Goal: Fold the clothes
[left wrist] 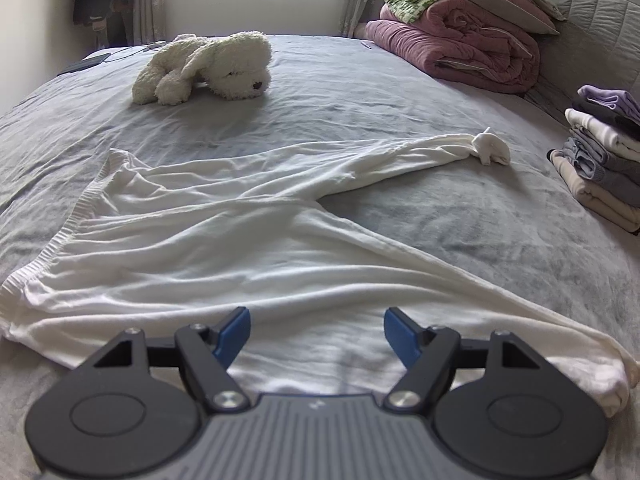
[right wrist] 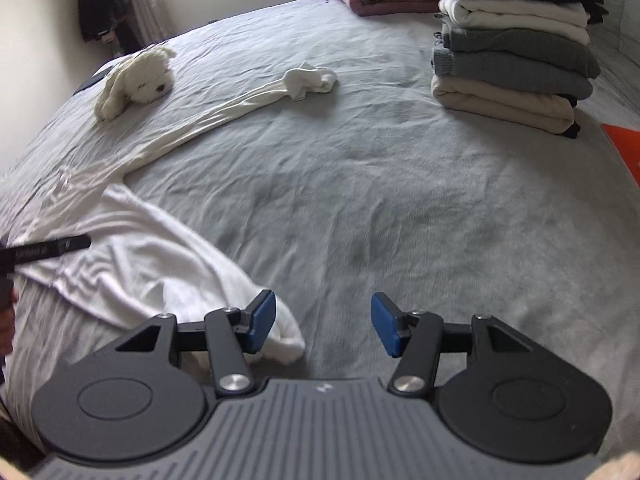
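While the white leggings (left wrist: 224,232) lie spread flat on the grey bed (left wrist: 440,216), my left gripper (left wrist: 316,334) hovers released just above their near leg, and my right gripper (right wrist: 323,326), also released, sits beside that leg's cuff. The fabric is thin, soft, wrinkled knit with a ribbed waistband; the far leg ends bunched. A stack of folded clothes (right wrist: 516,48) stands well apart.
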Motion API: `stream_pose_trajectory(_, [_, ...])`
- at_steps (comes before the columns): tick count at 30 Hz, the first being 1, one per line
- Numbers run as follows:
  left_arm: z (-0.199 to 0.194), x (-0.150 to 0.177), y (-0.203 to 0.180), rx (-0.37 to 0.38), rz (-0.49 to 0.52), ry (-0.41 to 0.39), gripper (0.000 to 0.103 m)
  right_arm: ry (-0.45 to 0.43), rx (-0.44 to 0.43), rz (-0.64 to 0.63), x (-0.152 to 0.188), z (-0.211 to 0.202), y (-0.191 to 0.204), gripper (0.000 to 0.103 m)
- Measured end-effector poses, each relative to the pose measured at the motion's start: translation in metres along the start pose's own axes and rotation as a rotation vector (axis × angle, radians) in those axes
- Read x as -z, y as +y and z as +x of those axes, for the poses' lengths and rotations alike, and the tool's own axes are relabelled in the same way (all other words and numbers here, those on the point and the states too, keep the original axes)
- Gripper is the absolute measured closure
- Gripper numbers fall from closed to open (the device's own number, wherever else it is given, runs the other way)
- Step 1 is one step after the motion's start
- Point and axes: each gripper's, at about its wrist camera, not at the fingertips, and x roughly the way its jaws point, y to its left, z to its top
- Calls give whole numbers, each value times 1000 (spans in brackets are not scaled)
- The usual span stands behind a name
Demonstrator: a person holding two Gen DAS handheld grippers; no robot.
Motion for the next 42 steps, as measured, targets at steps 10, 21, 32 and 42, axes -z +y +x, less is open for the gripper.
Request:
stream_pose_trajectory(10, [-12, 4, -2, 13, 8, -21, 28, -5, -5, -82, 21, -10, 19, 46])
stream_pose_trajectory(21, [-5, 7, 6, -8, -3, -4, 28, -20, 32, -70, 9, 21, 30, 92])
stream_pose_trajectory(32, [-6, 7, 4, -3, 0, -4, 28, -152, 117, -117, -36, 1, 34, 99])
stream_pose_trajectory(42, [-1, 9, 1, -10, 17, 10, 28, -220, 231, -223, -91, 17, 48, 99])
